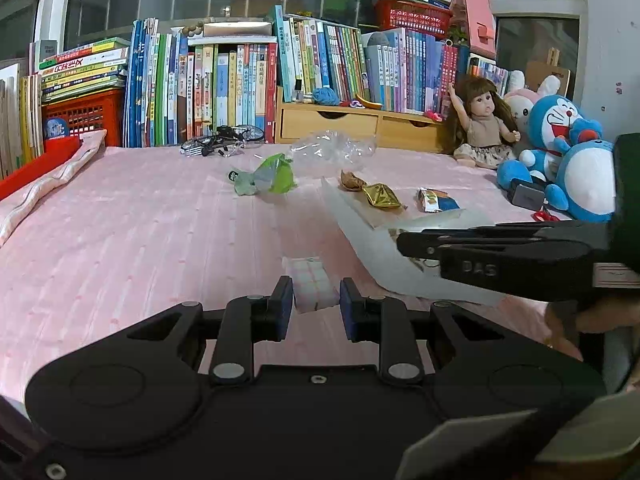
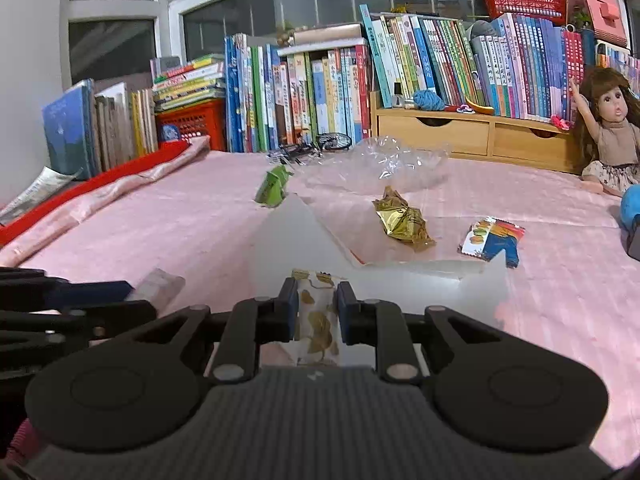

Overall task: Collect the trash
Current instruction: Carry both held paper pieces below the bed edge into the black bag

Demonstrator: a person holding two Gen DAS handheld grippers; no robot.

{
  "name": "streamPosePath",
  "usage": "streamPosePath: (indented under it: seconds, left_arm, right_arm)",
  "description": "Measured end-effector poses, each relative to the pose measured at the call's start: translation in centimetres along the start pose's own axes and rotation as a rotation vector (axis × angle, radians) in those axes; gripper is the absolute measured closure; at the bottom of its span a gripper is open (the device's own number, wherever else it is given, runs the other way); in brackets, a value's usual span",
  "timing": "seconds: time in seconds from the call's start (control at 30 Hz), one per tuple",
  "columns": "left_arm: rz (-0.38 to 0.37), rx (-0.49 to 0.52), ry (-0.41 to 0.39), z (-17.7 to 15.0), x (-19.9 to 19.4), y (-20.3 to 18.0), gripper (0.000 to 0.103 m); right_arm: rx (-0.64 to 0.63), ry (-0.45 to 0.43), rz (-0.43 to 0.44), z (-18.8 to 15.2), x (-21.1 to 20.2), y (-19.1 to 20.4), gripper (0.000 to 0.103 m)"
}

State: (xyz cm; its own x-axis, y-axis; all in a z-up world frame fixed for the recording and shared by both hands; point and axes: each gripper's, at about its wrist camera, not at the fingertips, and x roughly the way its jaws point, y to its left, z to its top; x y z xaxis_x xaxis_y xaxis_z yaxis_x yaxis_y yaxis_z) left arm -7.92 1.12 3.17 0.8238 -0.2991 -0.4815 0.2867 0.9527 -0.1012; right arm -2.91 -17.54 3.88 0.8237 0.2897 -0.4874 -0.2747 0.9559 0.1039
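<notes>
On the pink bedspread, my left gripper is shut on a small pink-and-white packet. To its right, my right gripper is shut on a white wrapper with gold print, just over a white translucent plastic sheet. Farther back lie a green wrapper, crumpled clear plastic, a gold foil wrapper and a colourful snack packet. In the left wrist view the right gripper reaches in from the right side.
Rows of books and a wooden drawer unit line the back. A doll and blue plush toys sit at the right. Glasses lie near the books. A folded pink cloth runs along the left edge.
</notes>
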Motion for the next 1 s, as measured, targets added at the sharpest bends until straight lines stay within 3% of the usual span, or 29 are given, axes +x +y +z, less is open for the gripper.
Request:
streamPosePath:
  seconds: [0.57, 1.0]
  left_arm:
    - [-0.067, -0.008, 0.079, -4.1, -4.2, -1.7, 0.079]
    - [-0.063, -0.078, 0.232, -9.5, -4.0, -2.1, 0.08]
  right_arm:
    - [-0.019, 0.05, 0.072, -5.1, -7.6, 1.5, 0.077]
    - [-0.01, 0.172, 0.065, -10.6, -8.4, 2.2, 0.077]
